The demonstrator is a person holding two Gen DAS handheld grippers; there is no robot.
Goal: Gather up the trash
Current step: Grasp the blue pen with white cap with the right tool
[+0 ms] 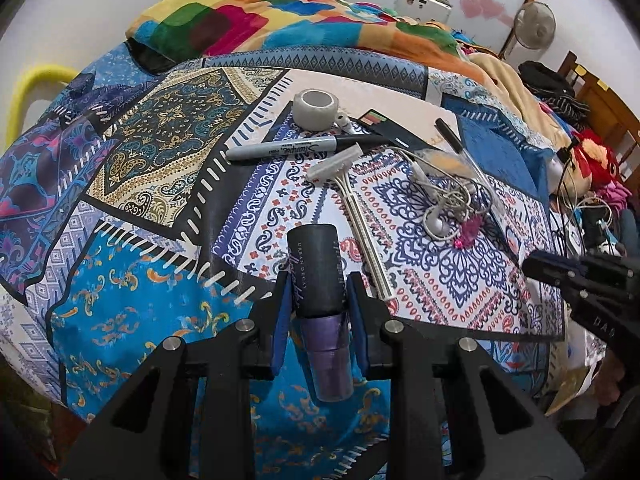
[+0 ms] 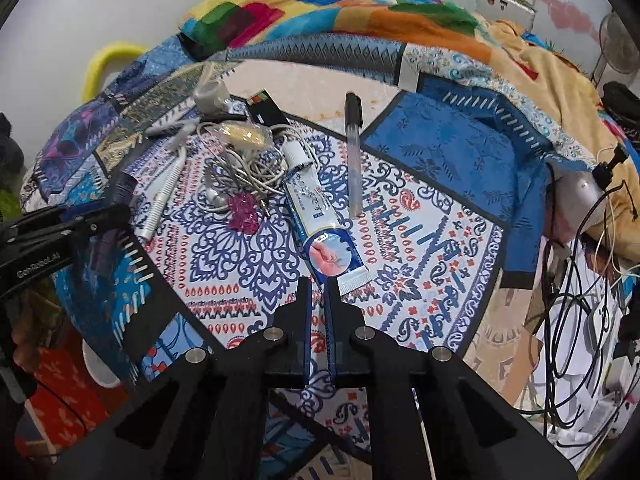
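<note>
Clamped between my left gripper point(image 1: 316, 292) fingers is a dark cosmetic tube point(image 1: 320, 280) with a purple end, lifted over the bedspread point(image 1: 120, 300), so one piece is in hand though I see no bin for it. Ahead of it lie a marker point(image 1: 288, 147), a razor point(image 1: 352, 196), a tape roll point(image 1: 315, 107) and tangled earphones point(image 1: 444, 208), none gathered yet. Right gripper point(image 2: 318, 292) sits nearly closed and empty, its tips just short of the crimped end of a toothpaste tube point(image 2: 316, 208); a pen point(image 2: 353, 152) lies beyond it. Most of the job looks undone.
</note>
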